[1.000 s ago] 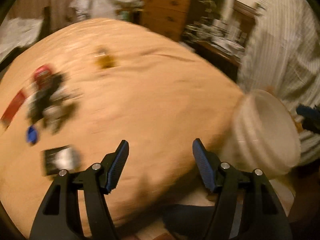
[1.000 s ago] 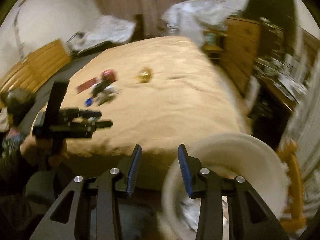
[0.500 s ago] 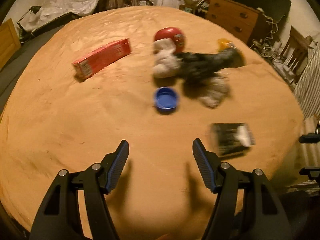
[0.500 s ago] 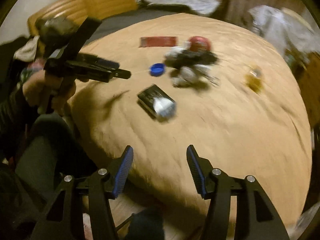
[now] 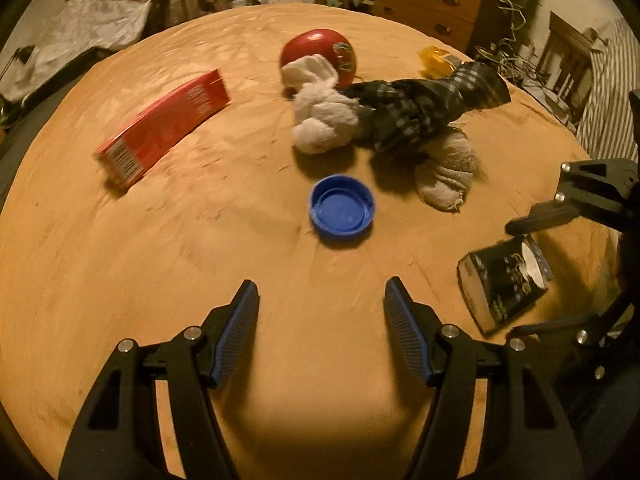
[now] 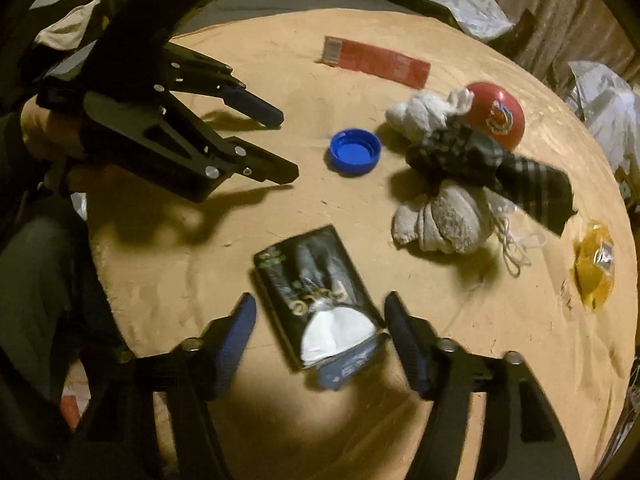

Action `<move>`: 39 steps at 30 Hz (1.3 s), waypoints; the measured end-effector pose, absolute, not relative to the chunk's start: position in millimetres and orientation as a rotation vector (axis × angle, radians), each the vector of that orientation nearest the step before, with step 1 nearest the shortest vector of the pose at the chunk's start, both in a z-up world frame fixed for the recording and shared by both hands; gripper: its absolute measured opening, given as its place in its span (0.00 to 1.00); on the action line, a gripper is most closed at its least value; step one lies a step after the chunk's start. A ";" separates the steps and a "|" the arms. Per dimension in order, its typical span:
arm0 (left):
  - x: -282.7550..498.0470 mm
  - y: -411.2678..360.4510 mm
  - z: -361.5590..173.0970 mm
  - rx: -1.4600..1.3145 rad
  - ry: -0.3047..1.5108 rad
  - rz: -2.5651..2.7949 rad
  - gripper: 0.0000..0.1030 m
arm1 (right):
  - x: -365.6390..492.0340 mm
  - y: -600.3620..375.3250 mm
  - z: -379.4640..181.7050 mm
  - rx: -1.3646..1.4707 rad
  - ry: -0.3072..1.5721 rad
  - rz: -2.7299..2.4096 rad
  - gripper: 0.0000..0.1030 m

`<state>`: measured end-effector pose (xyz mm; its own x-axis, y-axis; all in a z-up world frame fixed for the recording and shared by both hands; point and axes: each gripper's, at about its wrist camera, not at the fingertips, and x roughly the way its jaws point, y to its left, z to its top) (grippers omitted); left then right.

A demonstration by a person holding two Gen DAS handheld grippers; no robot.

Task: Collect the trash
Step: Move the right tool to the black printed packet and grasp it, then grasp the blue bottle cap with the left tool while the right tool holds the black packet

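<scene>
Trash lies on a tan bed cover (image 5: 120,264). A blue bottle cap (image 5: 342,211) lies just ahead of my open, empty left gripper (image 5: 320,312). A black packet (image 6: 320,300) with a white patch lies between the fingers of my open right gripper (image 6: 318,320), which hovers over it. The packet also shows in the left wrist view (image 5: 506,284) under the right gripper (image 5: 520,276). A red box (image 5: 164,124), a red ball (image 5: 320,54), a yellow wrapper (image 6: 594,268) and rolled white and plaid cloths (image 5: 384,120) lie farther back. The left gripper also shows in the right wrist view (image 6: 286,142).
A wooden dresser (image 5: 428,0) stands beyond the bed's far edge. Crumpled white sheets (image 5: 88,36) lie at the back left. A striped shirt (image 5: 608,92) and a chair are at the right. The cap also shows in the right wrist view (image 6: 354,152).
Both grippers swung from the white bucket toward the bed and moved in over the trash. The right gripper came down over the black packet; the left closed in on the blue cap.
</scene>
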<state>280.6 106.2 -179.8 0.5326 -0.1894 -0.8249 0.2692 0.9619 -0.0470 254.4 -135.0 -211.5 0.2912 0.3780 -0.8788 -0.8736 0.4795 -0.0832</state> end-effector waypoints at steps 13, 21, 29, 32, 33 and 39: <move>307.5 82.3 -183.5 0.044 0.936 -0.260 0.55 | 239.4 -217.6 -199.8 -0.356 1.033 0.616 0.56; 310.9 79.0 -183.3 0.026 0.924 -0.214 0.37 | 249.3 -182.6 -200.9 -0.496 1.037 0.647 0.64; 298.5 63.9 -182.1 0.076 0.900 -0.182 0.36 | 244.0 -183.2 -209.5 -0.485 1.029 0.632 0.43; 283.7 63.4 -172.3 0.064 0.862 -0.144 0.36 | 237.6 -191.2 -201.3 -0.418 0.988 0.609 0.42; 278.2 64.1 -168.2 0.054 0.851 -0.129 0.36 | 235.9 -195.2 -196.9 -0.391 0.971 0.601 0.42; 231.0 63.0 -130.0 0.025 0.756 -0.022 0.36 | 212.6 -220.2 -158.1 -0.207 0.817 0.532 0.42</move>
<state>231.0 63.0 -130.0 0.7274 -0.0110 -0.6861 0.0288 0.9995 0.0145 212.6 -220.2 -158.1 0.5627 0.3707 -0.7389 -0.5261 0.8500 0.0257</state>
